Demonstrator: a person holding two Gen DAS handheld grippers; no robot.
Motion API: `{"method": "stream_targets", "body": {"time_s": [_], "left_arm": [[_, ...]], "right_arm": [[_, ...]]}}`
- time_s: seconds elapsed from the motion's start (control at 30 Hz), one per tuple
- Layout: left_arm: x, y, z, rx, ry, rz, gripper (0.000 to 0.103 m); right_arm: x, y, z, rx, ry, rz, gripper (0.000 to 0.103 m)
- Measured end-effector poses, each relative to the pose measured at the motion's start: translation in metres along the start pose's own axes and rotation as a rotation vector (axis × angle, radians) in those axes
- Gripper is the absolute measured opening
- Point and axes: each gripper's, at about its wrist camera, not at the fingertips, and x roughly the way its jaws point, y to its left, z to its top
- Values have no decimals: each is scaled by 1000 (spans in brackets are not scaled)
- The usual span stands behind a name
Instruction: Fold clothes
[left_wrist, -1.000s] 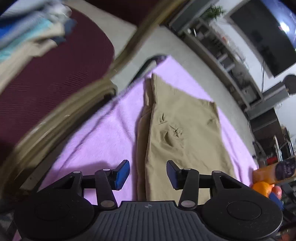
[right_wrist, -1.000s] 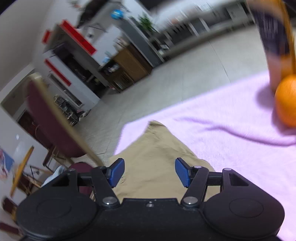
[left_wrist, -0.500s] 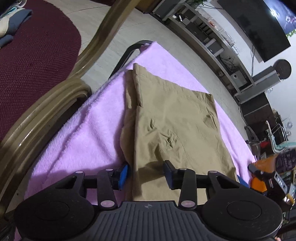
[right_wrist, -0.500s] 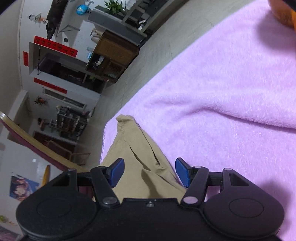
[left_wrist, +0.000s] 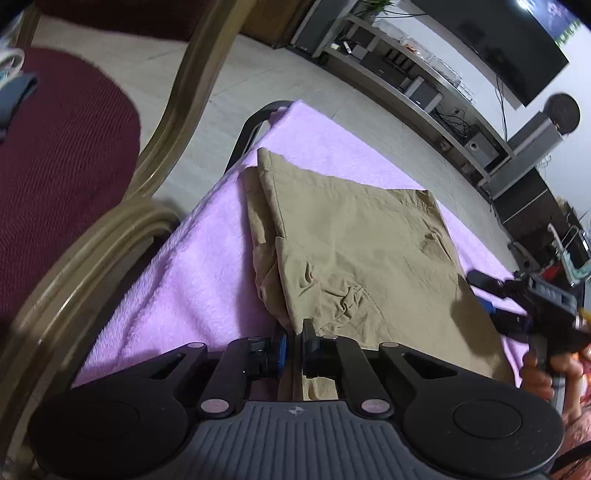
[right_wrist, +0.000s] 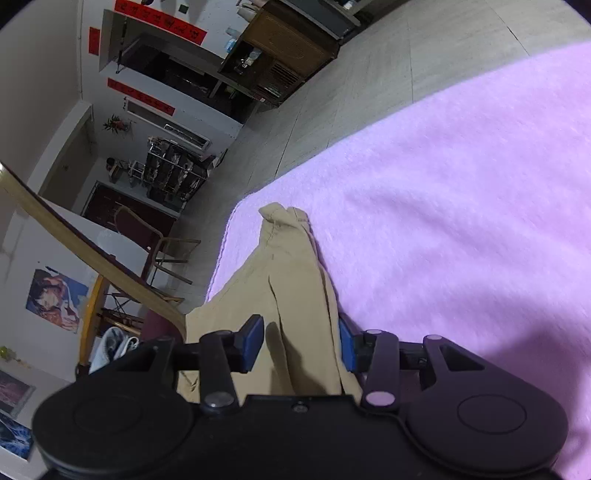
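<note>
Khaki shorts lie folded on the purple blanket over our bench | left wrist view: our left tongs pinch their near edge, pressed together; right tongs at the far edge | right wrist view: right tongs have just been closing, cloth between; we cannot tell if both pads touch.

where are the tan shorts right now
The tan shorts lie flat on the purple blanket, centre of the left wrist view, near edge pinched in the left gripper.
</note>
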Motion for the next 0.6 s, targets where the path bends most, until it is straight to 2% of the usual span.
{"method": "stream_targets", "body": {"time_s": [0.03, 0.07, 0.1, 0.23, 0.33, 0.43, 0.5, 0.57, 0.6], "left_arm": [[0, -3, 0, 14, -6, 11, 4], [-2, -6, -1, 30, -14, 20, 4], [-4, -11, -1, 59, -30, 34, 4], [-23, -50, -6, 246, -140, 76, 3], [-44, -91, -10, 417, -257, 50, 4], [-49, -128, -7, 548, -343, -5, 4], [-38, -144, 2, 555, -350, -41, 5], [-10, -152, 14, 513, -300, -30, 23], [6, -152, 19, 484, -255, -7, 25]], "right_arm": [[0, 4, -2, -24, -14, -26, 25], [0, 8, -6, -58, -30, -64, 7], [-1, 13, -10, -92, -46, -102, 5], [-39, 43, -30, -182, -190, -125, 3], [-85, 64, -44, -206, -309, -112, 3], [-139, 77, -50, -221, -442, -138, 3], [-171, 76, -51, -223, -529, -172, 3], [-186, 68, -47, -211, -567, -228, 4], [-186, 60, -43, -175, -551, -270, 7]]}}
